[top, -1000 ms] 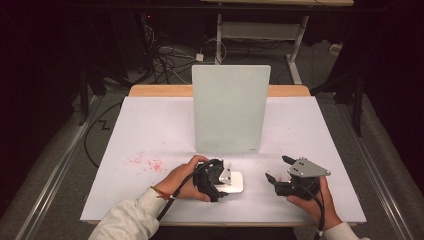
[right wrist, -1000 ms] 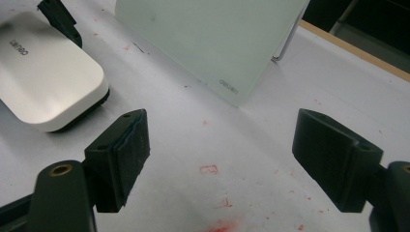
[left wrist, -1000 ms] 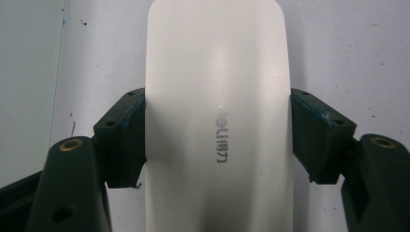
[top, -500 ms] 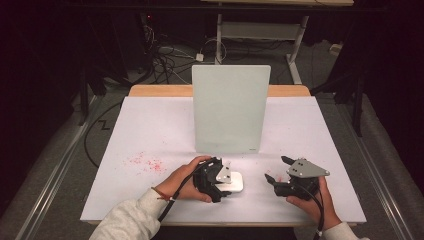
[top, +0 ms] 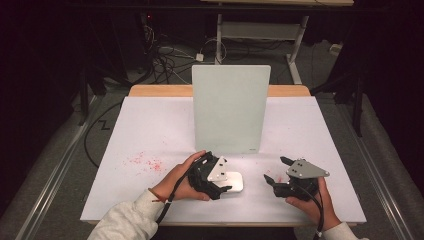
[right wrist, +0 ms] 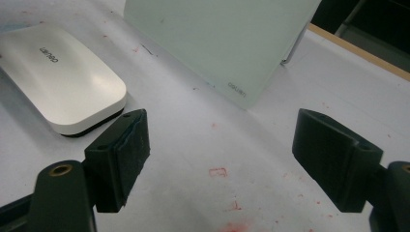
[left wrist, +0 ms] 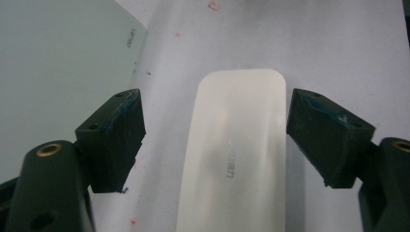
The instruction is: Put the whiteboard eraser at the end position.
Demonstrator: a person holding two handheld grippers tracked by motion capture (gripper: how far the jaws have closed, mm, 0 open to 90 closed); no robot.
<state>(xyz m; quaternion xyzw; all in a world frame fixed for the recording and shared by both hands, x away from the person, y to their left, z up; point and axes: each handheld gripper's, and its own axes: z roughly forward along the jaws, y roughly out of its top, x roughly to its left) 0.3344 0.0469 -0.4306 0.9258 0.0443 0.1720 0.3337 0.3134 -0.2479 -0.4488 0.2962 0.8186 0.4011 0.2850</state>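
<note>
A white rounded eraser block (top: 232, 181) lies flat on the white table (top: 150, 125), near the front edge. My left gripper (top: 222, 188) is open around it. In the left gripper view the block (left wrist: 237, 145) sits between the two jaws with a gap on each side. My right gripper (top: 274, 171) rests open on the table to the right of the block, with nothing between its fingers. In the right gripper view the block (right wrist: 63, 82) lies at the upper left, beyond the jaws. A pale glass board (top: 230, 107) stands upright just behind both grippers.
Red marker specks (top: 145, 161) dot the table left of my left hand (top: 175, 182). A wooden strip (top: 160, 90) edges the table's far side. Cables (top: 170, 55) and desk legs (top: 295, 60) lie on the dark floor behind.
</note>
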